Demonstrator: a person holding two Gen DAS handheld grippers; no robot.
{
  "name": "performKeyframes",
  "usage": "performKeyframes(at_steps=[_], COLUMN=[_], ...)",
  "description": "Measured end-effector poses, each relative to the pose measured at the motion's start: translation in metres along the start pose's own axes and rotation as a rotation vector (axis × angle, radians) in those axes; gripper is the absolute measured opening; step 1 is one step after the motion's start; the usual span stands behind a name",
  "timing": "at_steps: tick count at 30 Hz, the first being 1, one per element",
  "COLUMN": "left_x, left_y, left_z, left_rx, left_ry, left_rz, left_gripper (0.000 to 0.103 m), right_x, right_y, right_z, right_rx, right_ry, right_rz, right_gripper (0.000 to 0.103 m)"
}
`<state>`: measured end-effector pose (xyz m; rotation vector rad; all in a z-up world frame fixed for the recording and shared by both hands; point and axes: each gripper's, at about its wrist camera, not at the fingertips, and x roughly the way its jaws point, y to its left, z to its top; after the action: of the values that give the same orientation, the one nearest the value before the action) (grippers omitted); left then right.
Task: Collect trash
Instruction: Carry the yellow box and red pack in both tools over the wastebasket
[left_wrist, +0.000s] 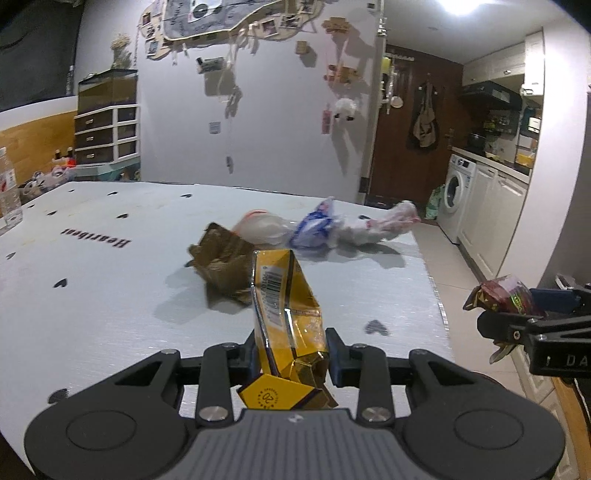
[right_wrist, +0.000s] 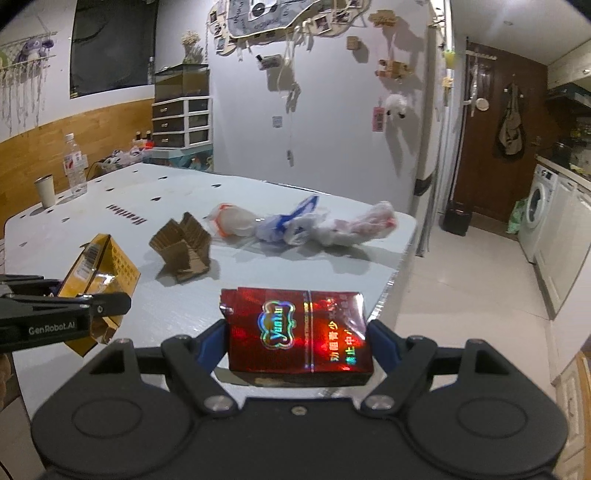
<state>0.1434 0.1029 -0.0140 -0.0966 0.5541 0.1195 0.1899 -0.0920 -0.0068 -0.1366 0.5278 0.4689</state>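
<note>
The crushed yellow pack (left_wrist: 286, 314) could be dropped — it is pinched only near its lower end by the left gripper (left_wrist: 291, 354), and it leans. The red pack (right_wrist: 297, 328) is clamped across its width in the right gripper (right_wrist: 297, 341). Both grippers are angled downward near the table (left_wrist: 110, 295) edge; no bin can be seen, perhaps out of frame.

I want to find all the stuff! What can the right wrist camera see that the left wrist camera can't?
Only the right wrist view shows the cup and the red pack's shiny front. Only the left wrist view shows the gold pack's barcode side head-on. Both show the torn cardboard, the crumpled plastic bags, the bottle and the white table.
</note>
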Motion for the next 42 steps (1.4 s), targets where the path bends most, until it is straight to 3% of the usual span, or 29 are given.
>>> performKeyframes(at_steps=[27, 42], left_x=[0.027, 0.105], left_y=[-0.178, -0.254], left_z=[-0.025, -0.073], left_rx=[0.164, 0.207], left_ry=[0.044, 0.205], left_rz=[-0.215, -0.277], left_gripper=[0.035, 0.035], right_x=[-0.070, -0.065], right_y=[-0.154, -0.223], right_z=[-0.088, -0.153], right_rx=[0.169, 0.261], right_ry=[0.027, 0.133], right_rz=[-0.192, -0.231], right_gripper=[0.080, 0.080])
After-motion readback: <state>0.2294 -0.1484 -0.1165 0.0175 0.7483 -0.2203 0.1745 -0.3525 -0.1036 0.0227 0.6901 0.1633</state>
